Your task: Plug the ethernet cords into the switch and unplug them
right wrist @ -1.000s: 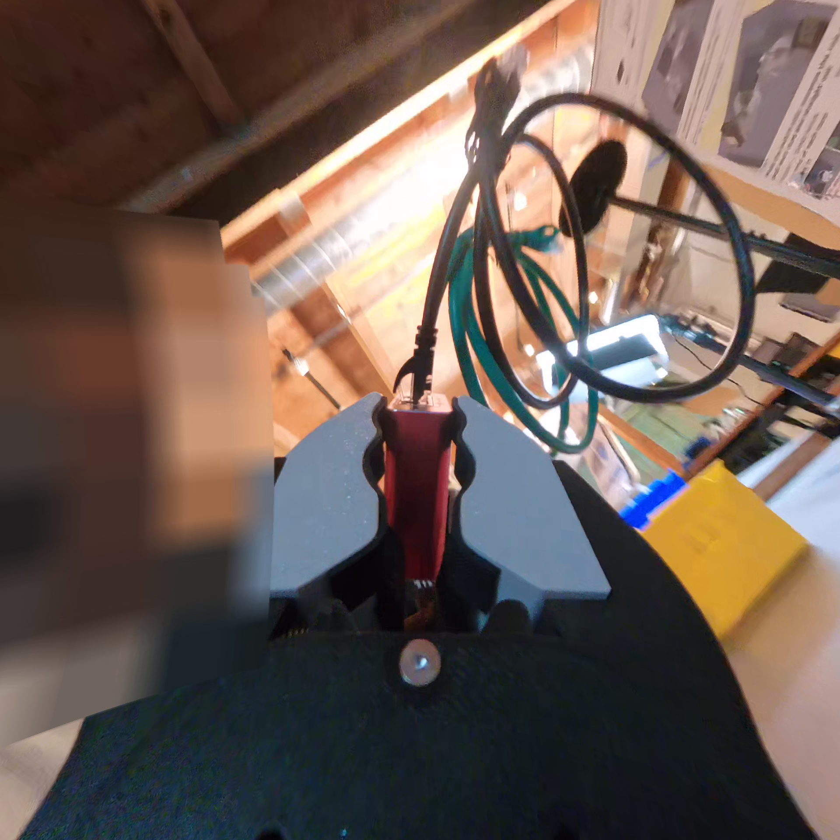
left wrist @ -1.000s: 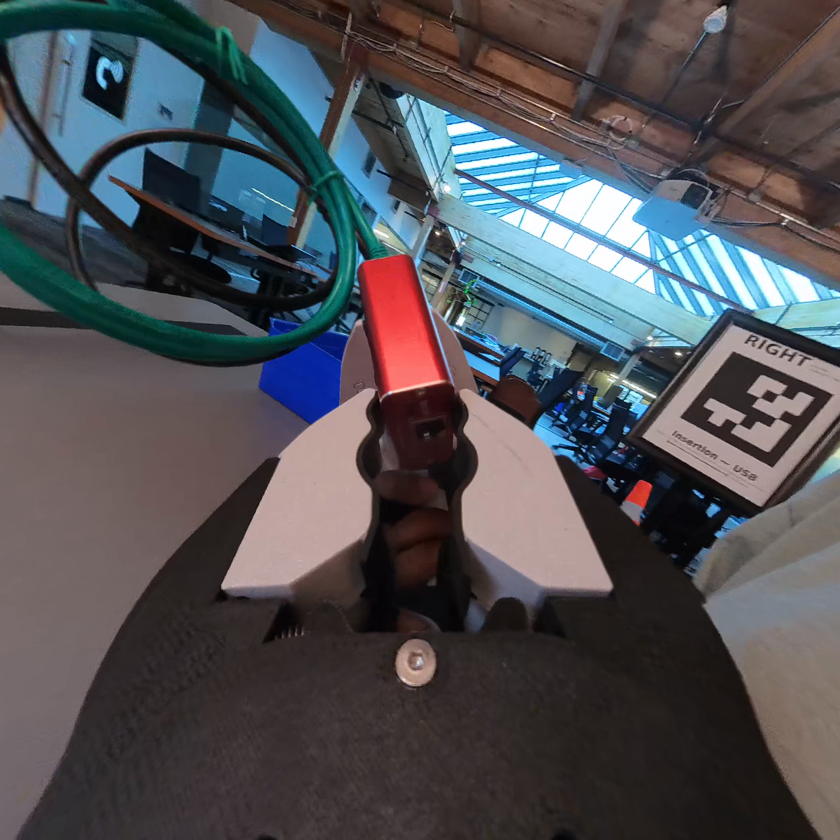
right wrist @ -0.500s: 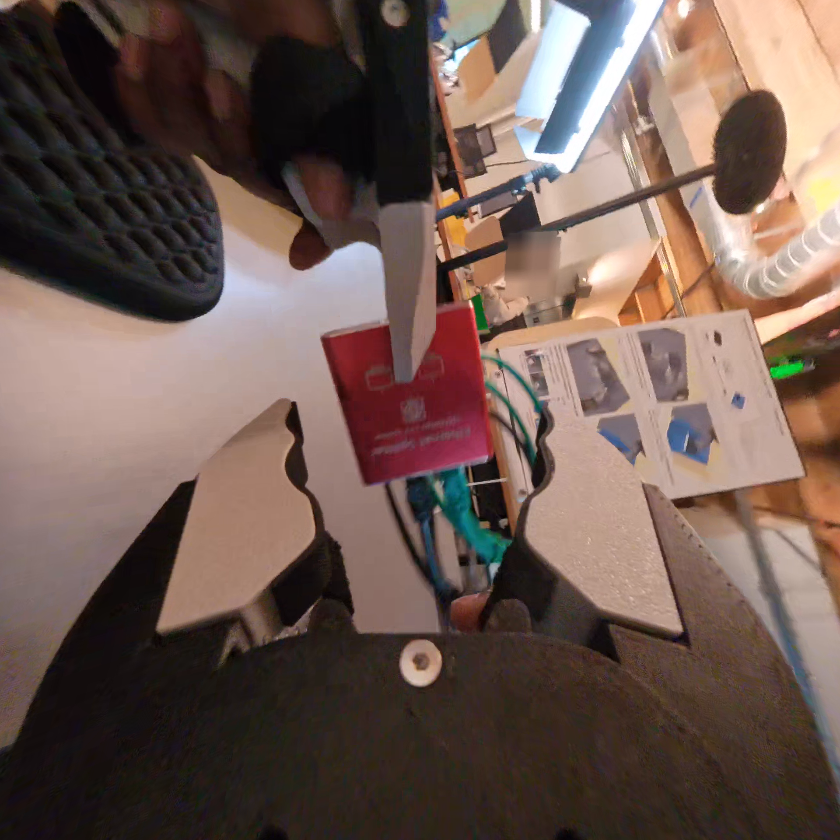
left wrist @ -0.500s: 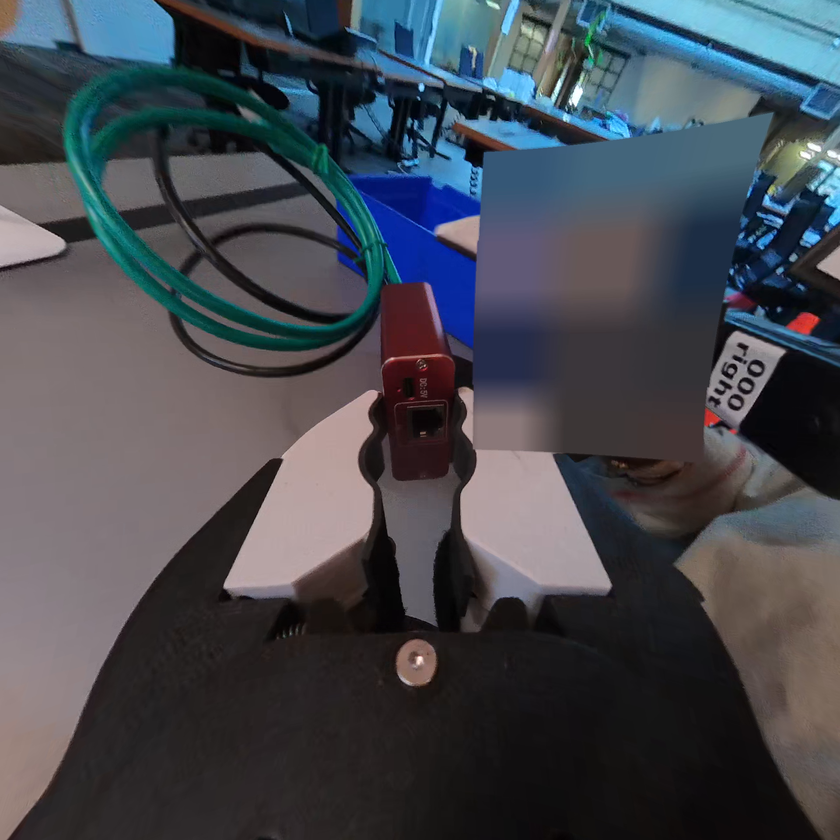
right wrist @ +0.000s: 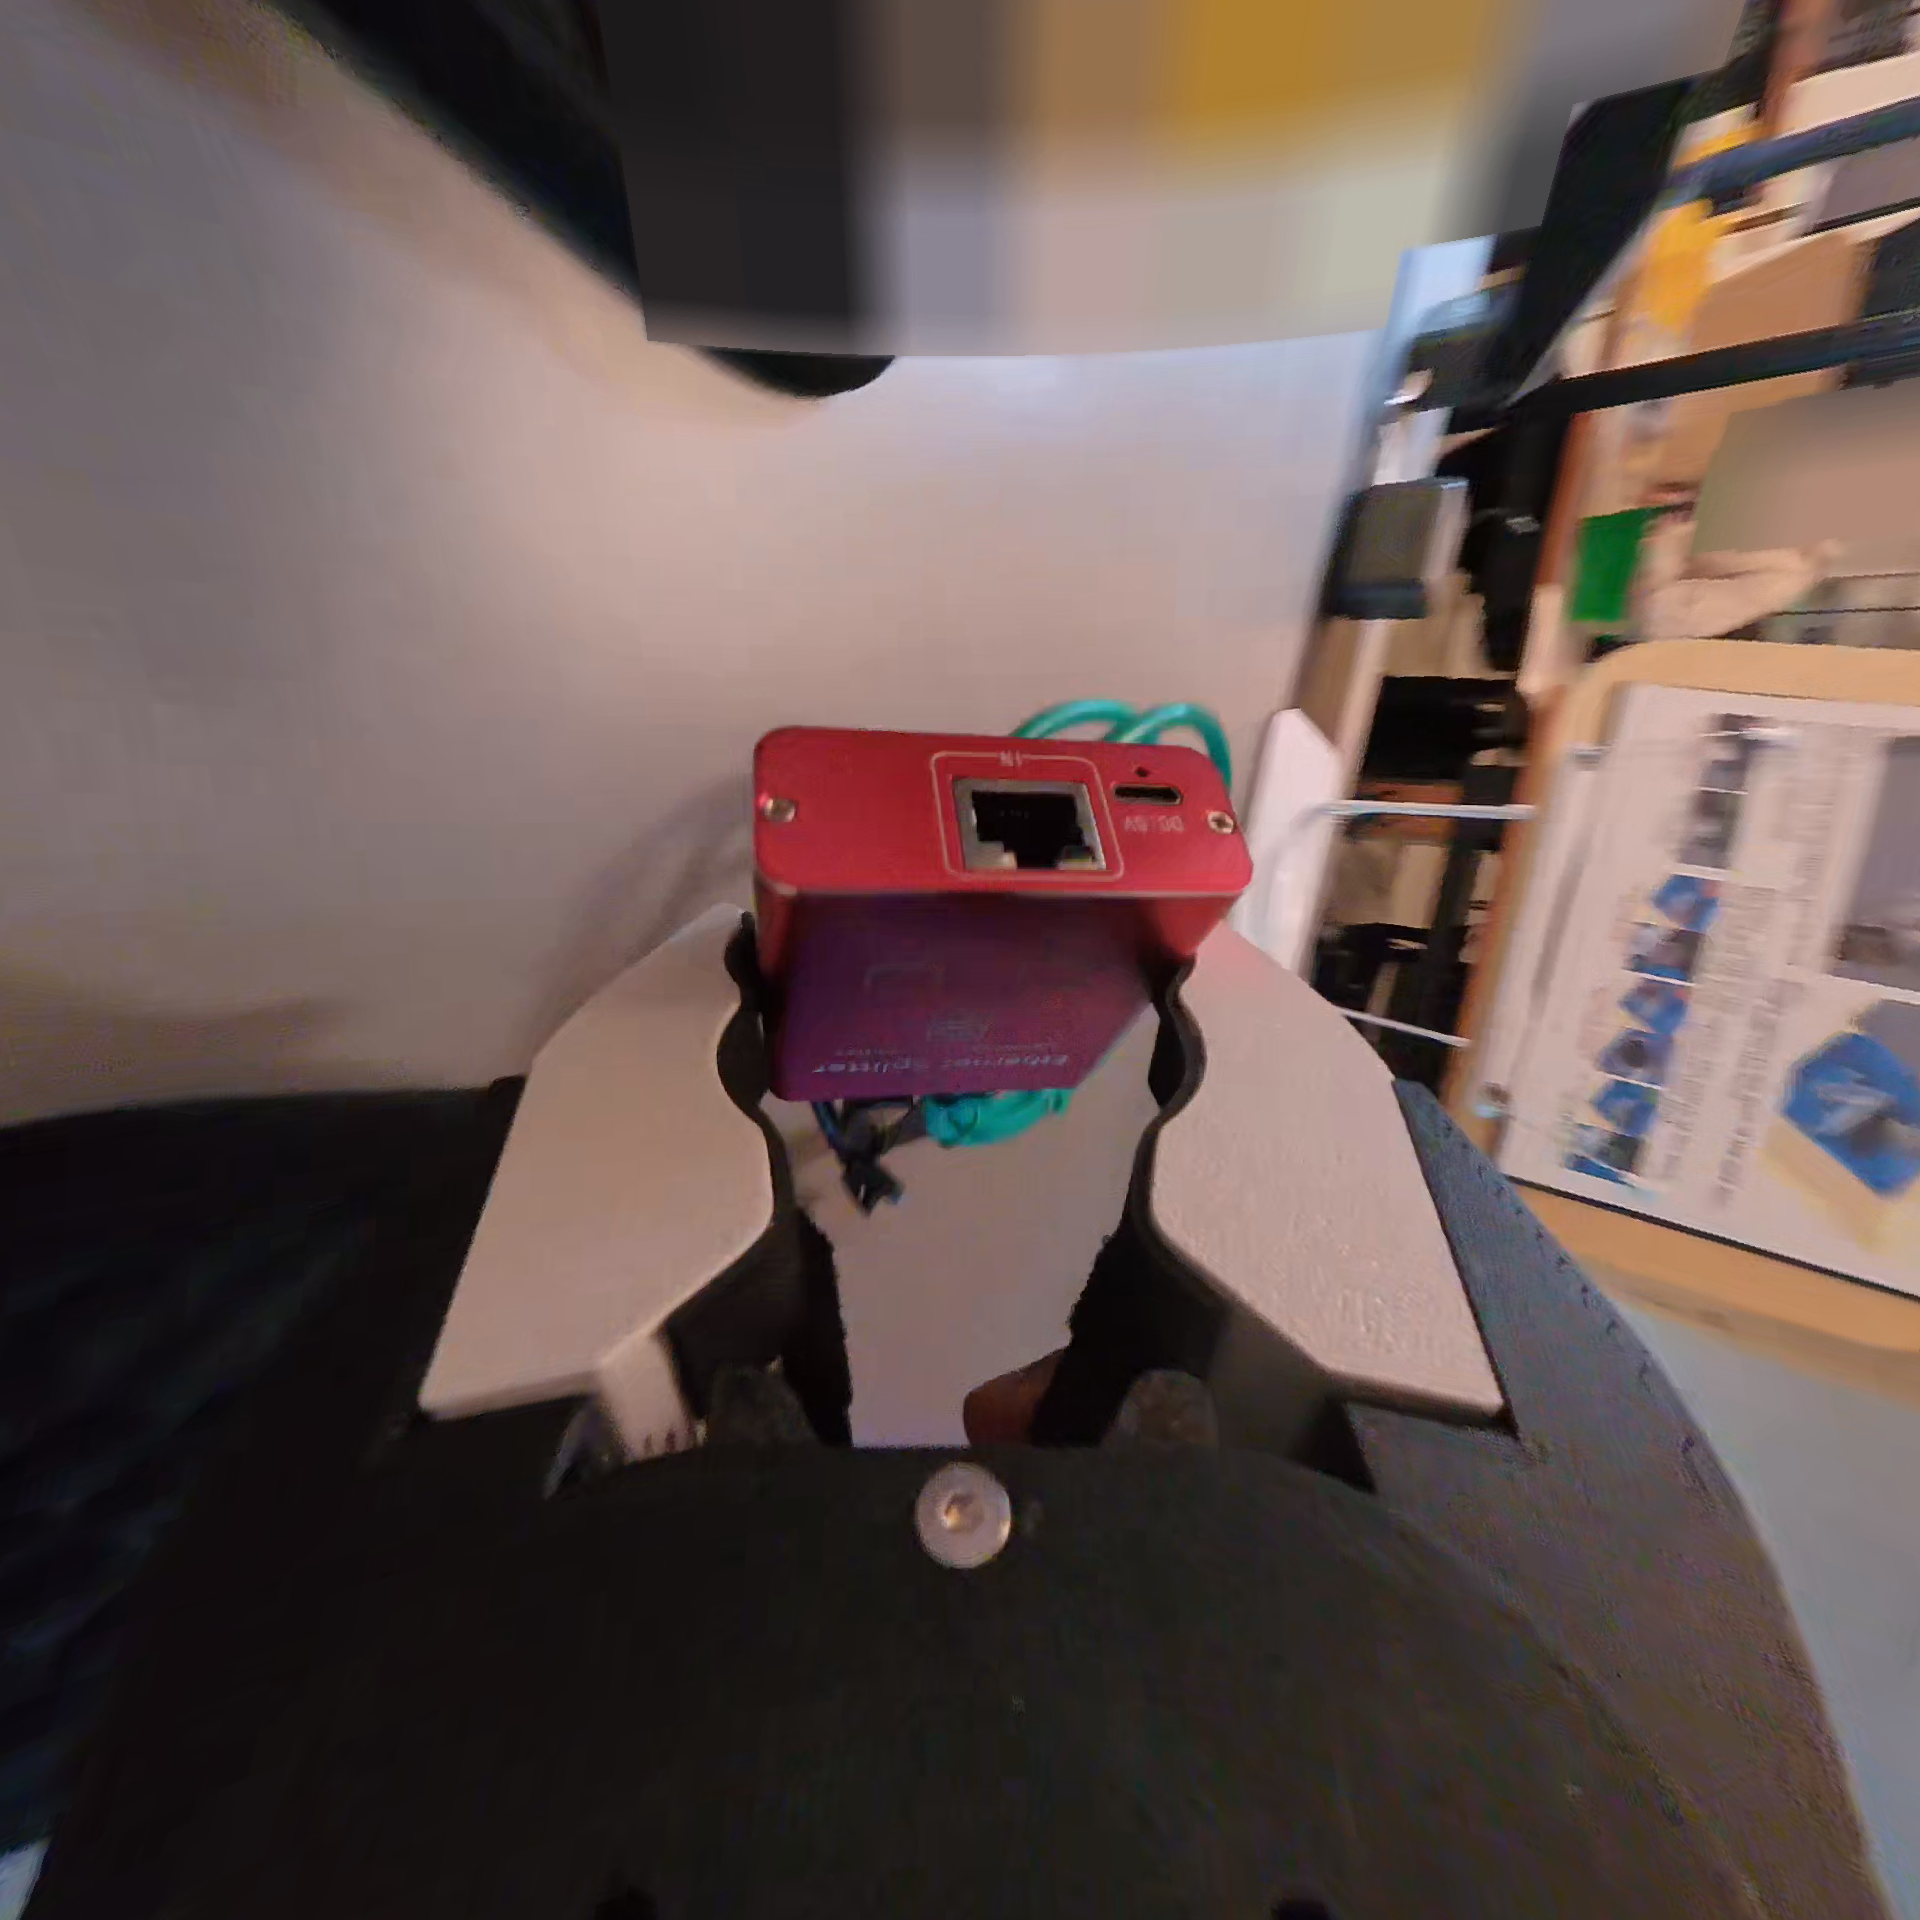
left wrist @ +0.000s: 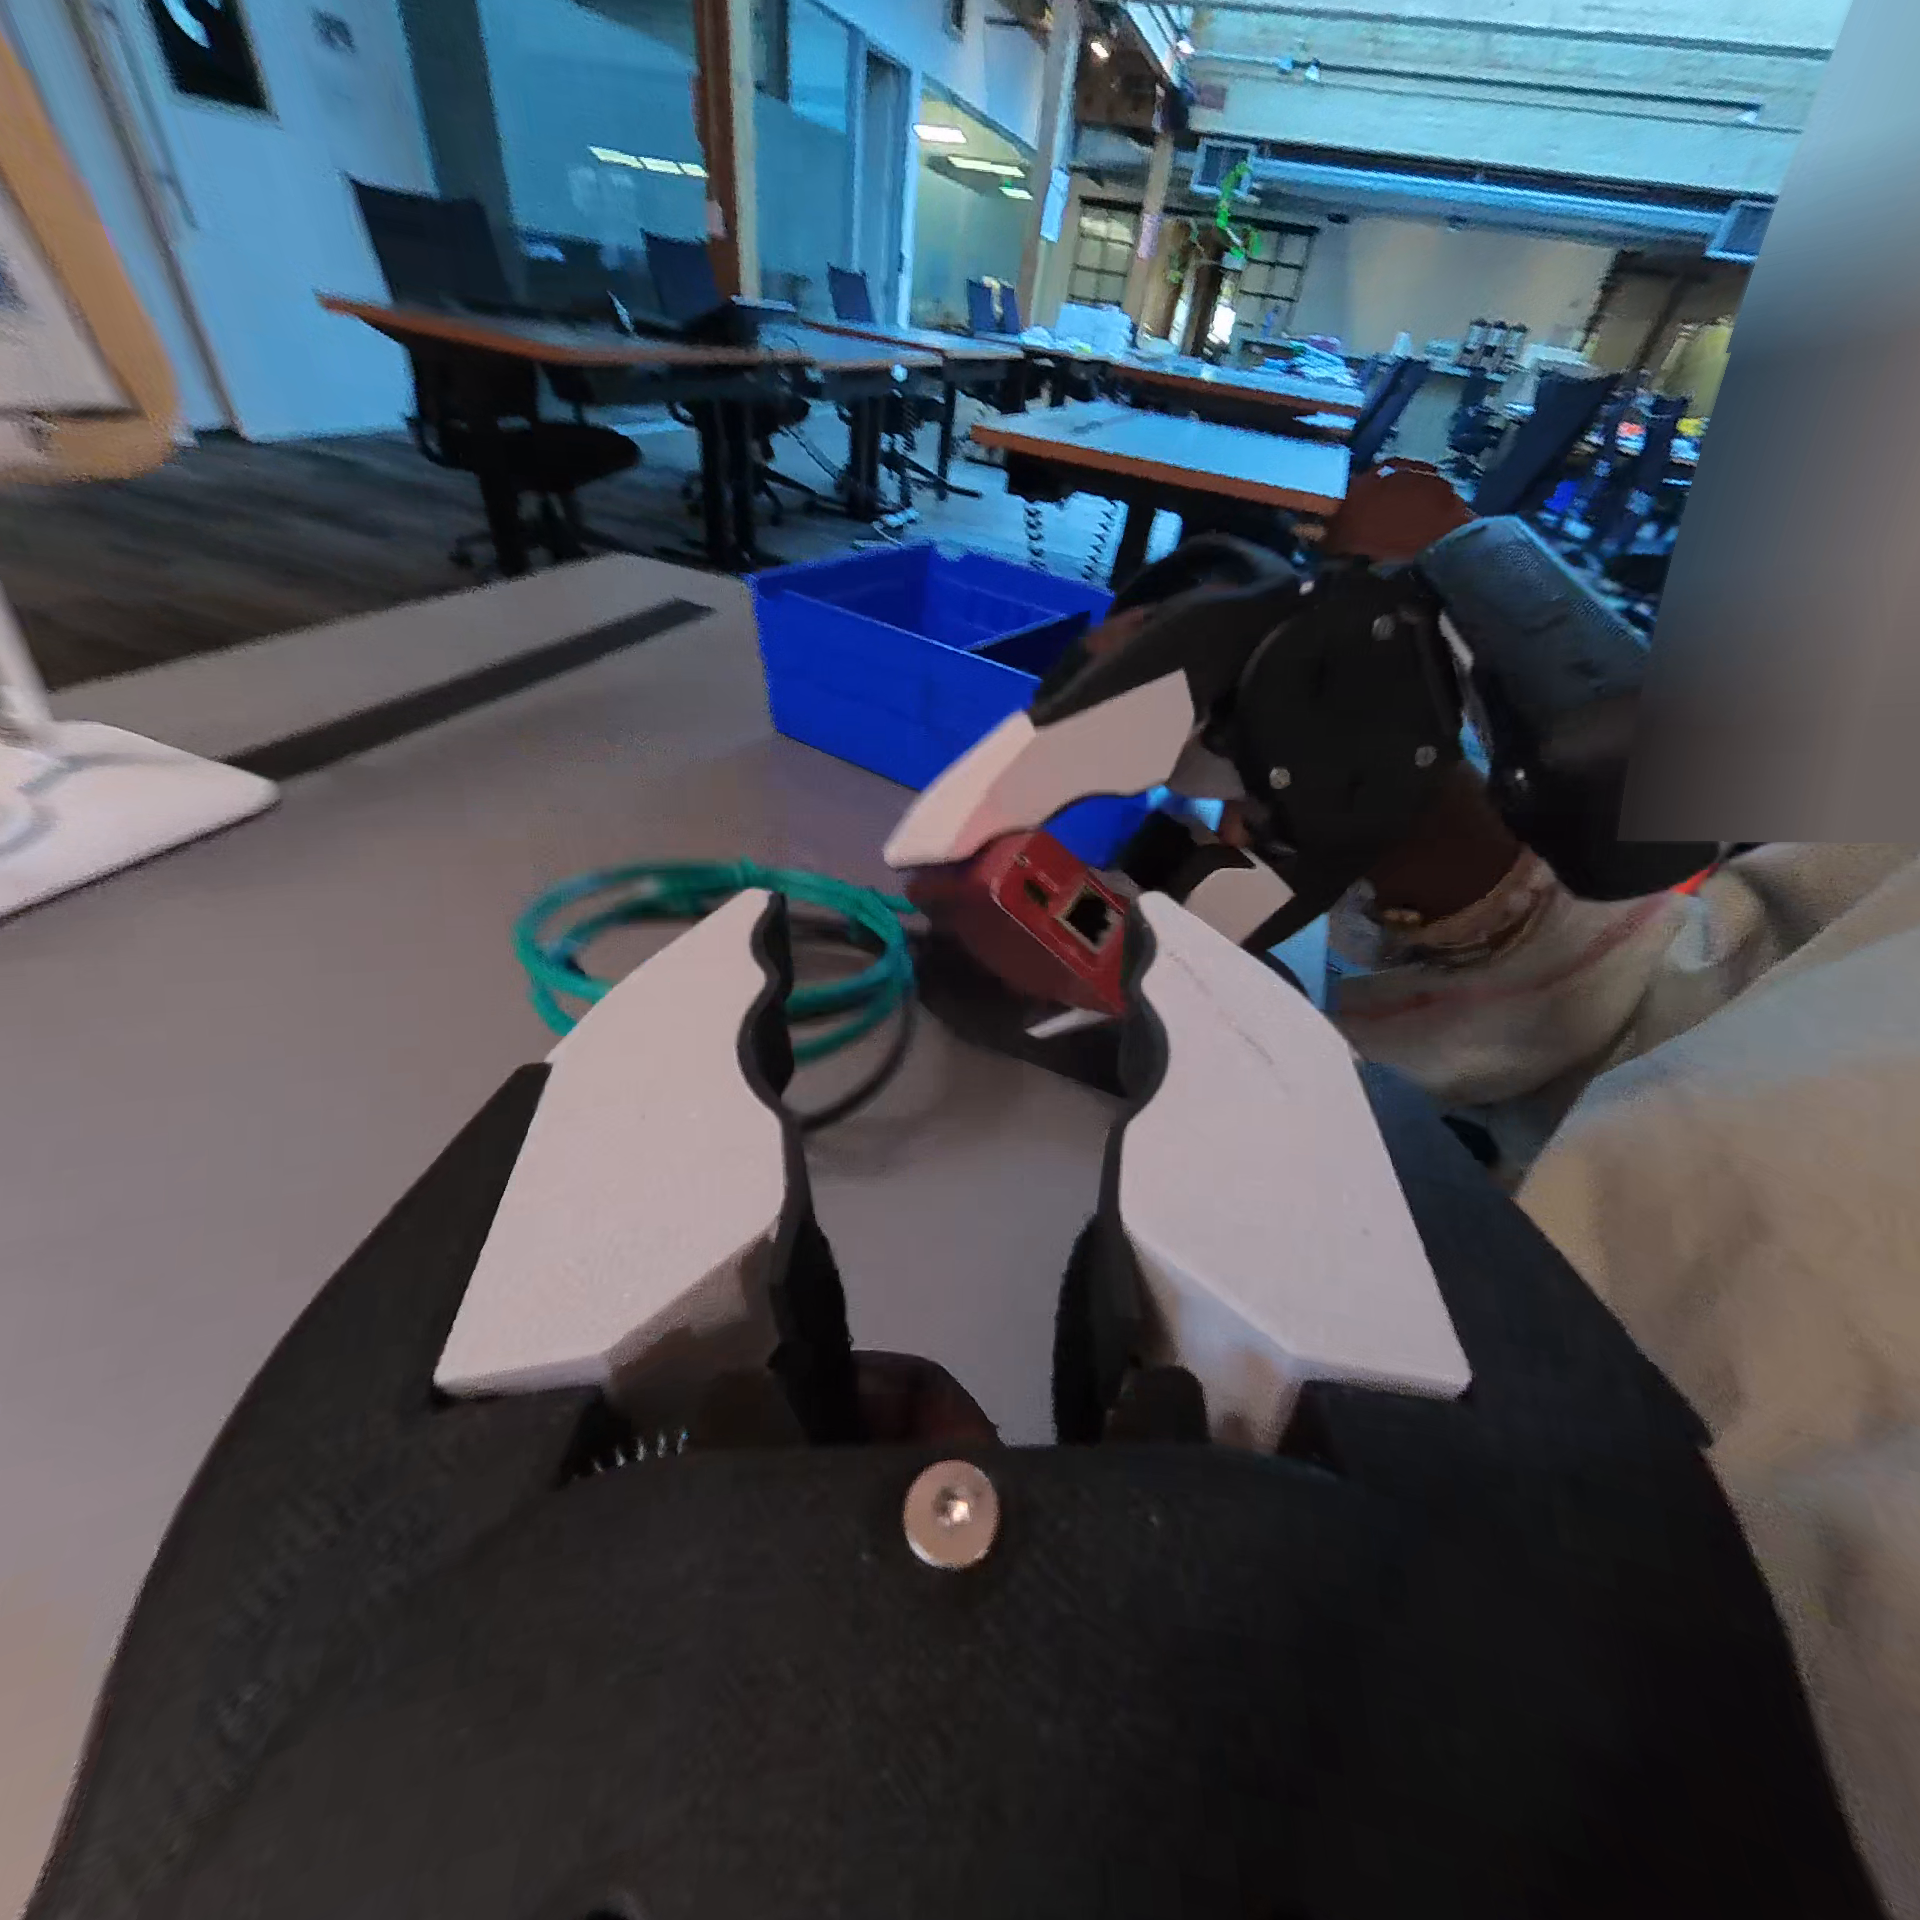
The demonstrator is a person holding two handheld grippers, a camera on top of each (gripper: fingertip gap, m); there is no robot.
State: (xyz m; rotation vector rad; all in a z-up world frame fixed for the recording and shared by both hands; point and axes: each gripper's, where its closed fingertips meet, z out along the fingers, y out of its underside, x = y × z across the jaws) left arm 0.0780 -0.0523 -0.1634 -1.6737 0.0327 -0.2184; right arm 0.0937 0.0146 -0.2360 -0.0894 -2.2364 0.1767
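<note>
left gripper [left wrist: 951, 961]: jaws spread apart, empty; held low over the grey table [left wrist: 260, 1039]; fingers [left wrist: 644, 1122] aimed toward 12 o'clock

right gripper [right wrist: 951, 971]: clamped on the red switch [right wrist: 987, 883] across its wide body; in the left wrist view seen at 1 o'clock [left wrist: 1081, 883], one white finger laid over the top of the box

red switch: in the left wrist view [left wrist: 1029, 914] sits at 1 o'clock, tilted, just above the table; end face with one empty port turned toward the left camera

green cord [left wrist: 717, 935]: coiled on the table at 11 o'clock, beside the switch; plug end runs under the box in the right wrist view [right wrist: 997, 1117]

black cord [left wrist: 883, 1081]: loop under the green coil

blue bin [left wrist: 894, 665]: beyond the switch at 12 o'clock
</note>
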